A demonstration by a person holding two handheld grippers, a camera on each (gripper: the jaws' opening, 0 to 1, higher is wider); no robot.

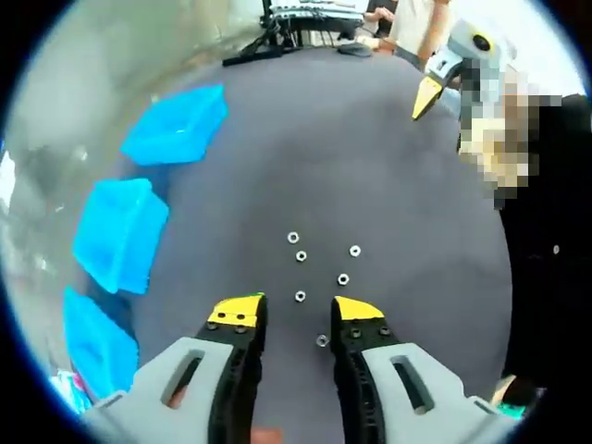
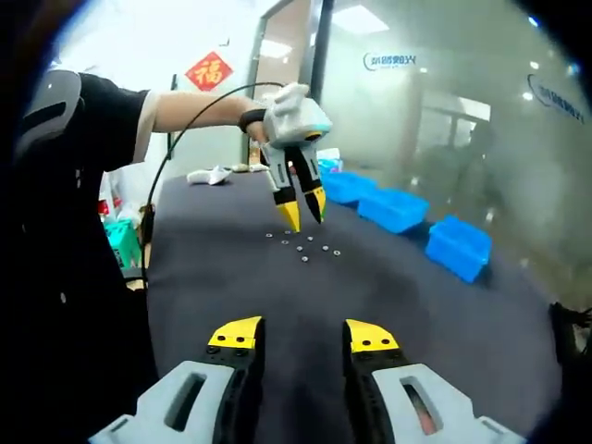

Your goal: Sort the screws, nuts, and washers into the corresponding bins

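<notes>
Left gripper view: six small shiny metal rings [image 1: 301, 256] lie scattered on dark grey felt-like table [image 1: 370, 157], just ahead of the left gripper [image 1: 296, 313], jaws apart. Three blue plastic bins [image 1: 120, 231] line the edge. Right gripper [image 2: 303, 335] jaws apart.

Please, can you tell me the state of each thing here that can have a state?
Left gripper: open, empty, just above the small metal nuts or washers.
Right gripper: open, empty, far from the parts.
Small metal nuts or washers: loose on the dark grey table, unsorted.
Three blue plastic bins: contents cannot be seen.
</notes>
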